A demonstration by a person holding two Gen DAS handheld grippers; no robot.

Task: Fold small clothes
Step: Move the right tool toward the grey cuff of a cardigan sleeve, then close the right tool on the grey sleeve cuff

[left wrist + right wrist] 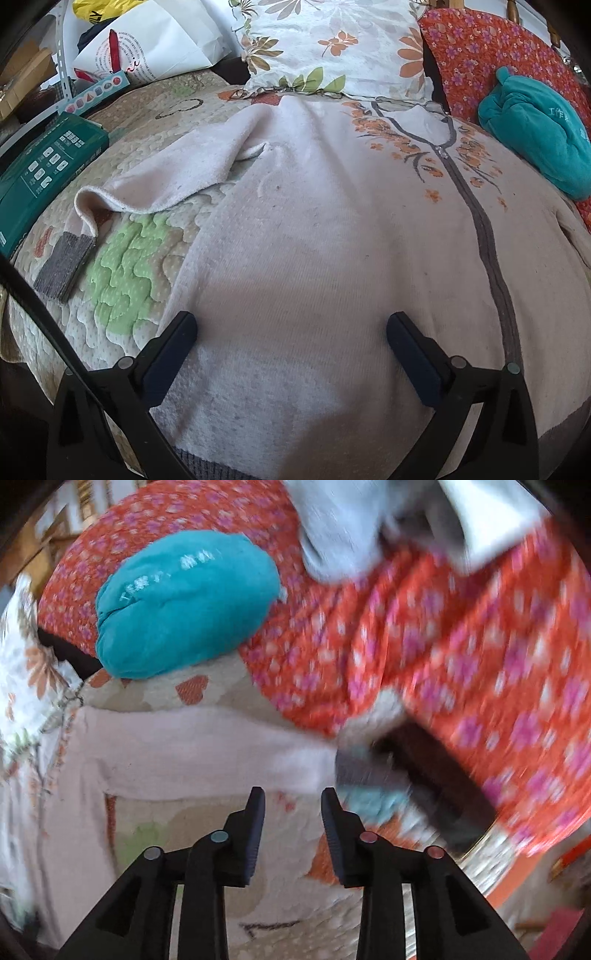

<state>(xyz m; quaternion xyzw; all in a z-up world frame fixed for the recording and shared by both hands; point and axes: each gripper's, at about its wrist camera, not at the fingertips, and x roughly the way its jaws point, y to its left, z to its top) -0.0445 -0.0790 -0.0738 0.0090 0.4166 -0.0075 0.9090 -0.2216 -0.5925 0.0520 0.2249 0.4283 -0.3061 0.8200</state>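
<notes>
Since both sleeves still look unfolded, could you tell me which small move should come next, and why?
Probably advance the right hand-held gripper, open and empty, onto the right sleeve, which lies spread sideways just ahead. The cardigan lies flat, zip up, and the left hand-held gripper hovers open over its hem.

Jacket [314, 229]: pale pink, grey zip band, orange flower print near the collar; cuff [62, 266] grey. Quilt [125, 266]: cream, with a light green patch and orange-red hearts. Pillow [332, 44]: white, orange flowers, green leaves. Blanket [461, 646]: orange-red, pink and white flowers. Pouch [181, 605]: teal. Box [44, 173]: dark green, white print.
</notes>
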